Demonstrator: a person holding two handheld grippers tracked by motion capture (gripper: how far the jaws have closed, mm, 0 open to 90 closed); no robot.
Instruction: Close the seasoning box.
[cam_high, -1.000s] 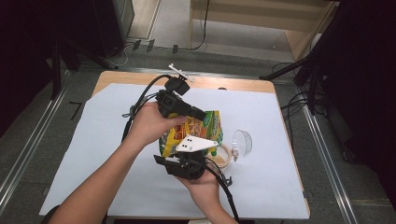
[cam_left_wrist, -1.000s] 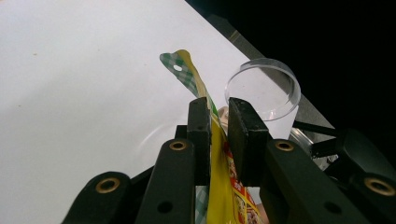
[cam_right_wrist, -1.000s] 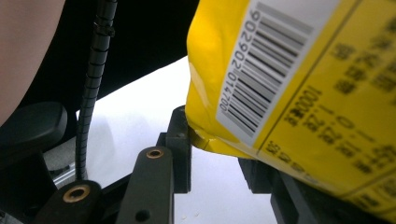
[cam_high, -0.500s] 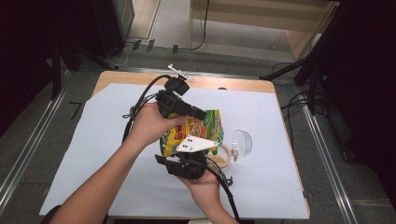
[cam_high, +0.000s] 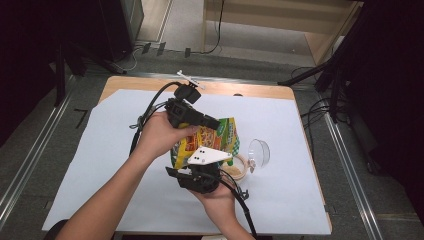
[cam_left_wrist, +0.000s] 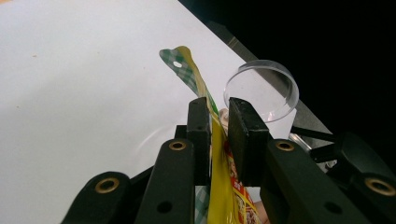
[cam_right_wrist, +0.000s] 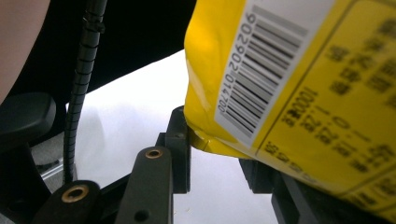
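Note:
A yellow and green snack bag (cam_high: 220, 136) hangs tilted above the white-covered table (cam_high: 100, 165), held between both grippers. My left gripper (cam_high: 212, 122) is shut on the bag's upper edge; in the left gripper view its jaws (cam_left_wrist: 215, 126) pinch the thin green-checked edge (cam_left_wrist: 187, 70). My right gripper (cam_high: 200, 172), with a white three-cornered plate on top, holds the bag's lower end. In the right gripper view the barcoded yellow bag (cam_right_wrist: 303, 74) sits between the jaws (cam_right_wrist: 215, 154), touching the left one and covering the right.
A small round bowl (cam_high: 236, 169) with tan contents sits on the table just right of the right gripper. A clear round lid (cam_high: 259, 152) stands beside it, also seen as the lid (cam_left_wrist: 261, 88). Cables trail from both grippers.

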